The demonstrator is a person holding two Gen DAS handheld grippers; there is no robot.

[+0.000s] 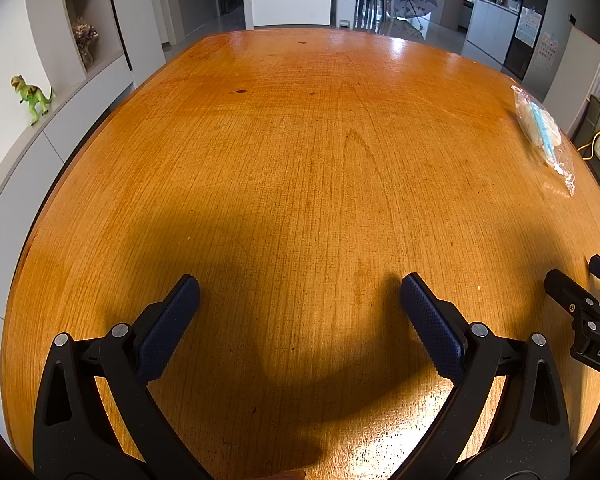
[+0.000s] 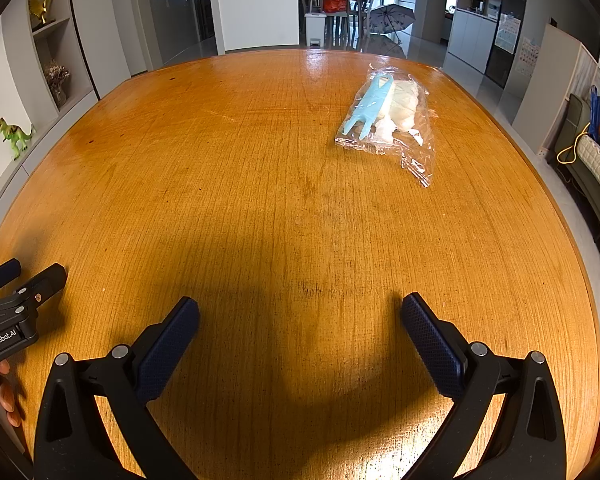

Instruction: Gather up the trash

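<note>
A clear plastic bag [image 2: 392,120] holding a light-blue plastic piece and crumpled white material lies on the wooden table [image 2: 260,200], far right of centre. In the left wrist view the same bag [image 1: 544,132] lies near the table's right edge. My right gripper [image 2: 300,316] is open over the near part of the table, well short of the bag, with nothing between its fingers. My left gripper [image 1: 300,296] is open too, empty, far to the left of the bag. Each gripper shows at the edge of the other's view.
A green toy dinosaur [image 1: 32,96] stands on a low grey cabinet to the left of the table. Shelves with dried flowers [image 1: 85,40] are behind it. A white bin [image 2: 315,28], chairs and an open umbrella [image 2: 392,16] stand beyond the far edge. A sofa [image 2: 596,168] is on the right.
</note>
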